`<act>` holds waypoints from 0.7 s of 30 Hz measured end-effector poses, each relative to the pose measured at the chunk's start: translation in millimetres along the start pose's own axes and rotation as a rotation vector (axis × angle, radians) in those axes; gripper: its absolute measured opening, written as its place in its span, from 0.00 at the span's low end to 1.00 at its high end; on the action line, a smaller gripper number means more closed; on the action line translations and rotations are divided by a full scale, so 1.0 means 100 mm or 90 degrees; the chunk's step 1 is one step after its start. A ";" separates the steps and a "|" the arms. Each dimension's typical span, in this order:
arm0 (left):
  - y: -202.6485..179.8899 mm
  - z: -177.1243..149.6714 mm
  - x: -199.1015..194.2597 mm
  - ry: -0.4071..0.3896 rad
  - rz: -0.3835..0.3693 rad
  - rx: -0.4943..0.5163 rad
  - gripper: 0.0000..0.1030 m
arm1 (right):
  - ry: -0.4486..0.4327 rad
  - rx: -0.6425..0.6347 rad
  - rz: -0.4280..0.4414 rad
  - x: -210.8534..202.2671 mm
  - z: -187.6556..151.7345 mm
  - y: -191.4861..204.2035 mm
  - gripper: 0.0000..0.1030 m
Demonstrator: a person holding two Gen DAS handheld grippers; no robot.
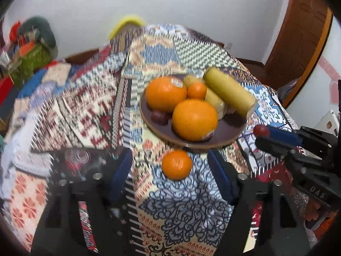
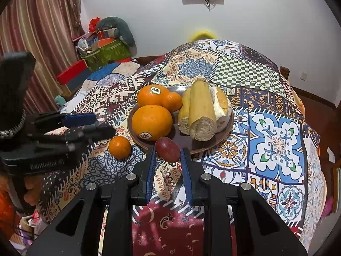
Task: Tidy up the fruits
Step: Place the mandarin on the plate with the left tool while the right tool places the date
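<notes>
Your right gripper (image 2: pixel 166 156), at the bottom centre of the right wrist view, has its blue pads closed narrowly around a dark red plum (image 2: pixel 167 149), which sits between the fingertips just at the near rim of the brown plate (image 2: pixel 223 135). On that plate, in the middle of the frame, you have two large oranges (image 2: pixel 151 122) with stickers, a small mandarin (image 2: pixel 172 101) behind them, and pieces of baguette (image 2: pixel 201 111) to their right. A second mandarin (image 2: pixel 119 147) lies on the patterned tablecloth (image 2: pixel 275 140) just left of the plate, touching nothing. In the left wrist view, your left gripper (image 1: pixel 170 168) stands wide open at the bottom of the frame, holding nothing, with that loose mandarin (image 1: pixel 177 164) between its fingers' line of reach, just below the plate's rim (image 1: pixel 191 145). Another dark plum (image 1: pixel 159 117) rests on the plate beside the oranges. This view is blurred.
</notes>
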State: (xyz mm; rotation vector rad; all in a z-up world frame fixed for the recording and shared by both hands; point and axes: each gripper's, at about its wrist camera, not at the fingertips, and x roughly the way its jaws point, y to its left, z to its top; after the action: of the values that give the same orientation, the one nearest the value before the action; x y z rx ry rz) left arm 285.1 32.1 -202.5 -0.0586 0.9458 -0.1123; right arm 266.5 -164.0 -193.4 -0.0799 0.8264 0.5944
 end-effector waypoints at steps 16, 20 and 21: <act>-0.13 -0.14 0.34 0.041 0.019 0.032 0.36 | 0.019 0.006 -0.001 0.10 -0.03 -0.03 0.21; -0.12 -0.15 0.25 0.027 0.008 0.024 0.36 | 0.019 0.004 -0.002 0.10 -0.03 -0.03 0.21; -0.13 -0.15 0.21 0.020 0.010 0.026 0.36 | 0.019 0.002 -0.004 0.10 -0.03 -0.03 0.21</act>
State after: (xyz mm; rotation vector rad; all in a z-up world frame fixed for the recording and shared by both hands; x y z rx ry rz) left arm 284.5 16.8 -226.5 -0.0117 0.9744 -0.1183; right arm 271.5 -162.7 -202.7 -0.0885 0.8551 0.5874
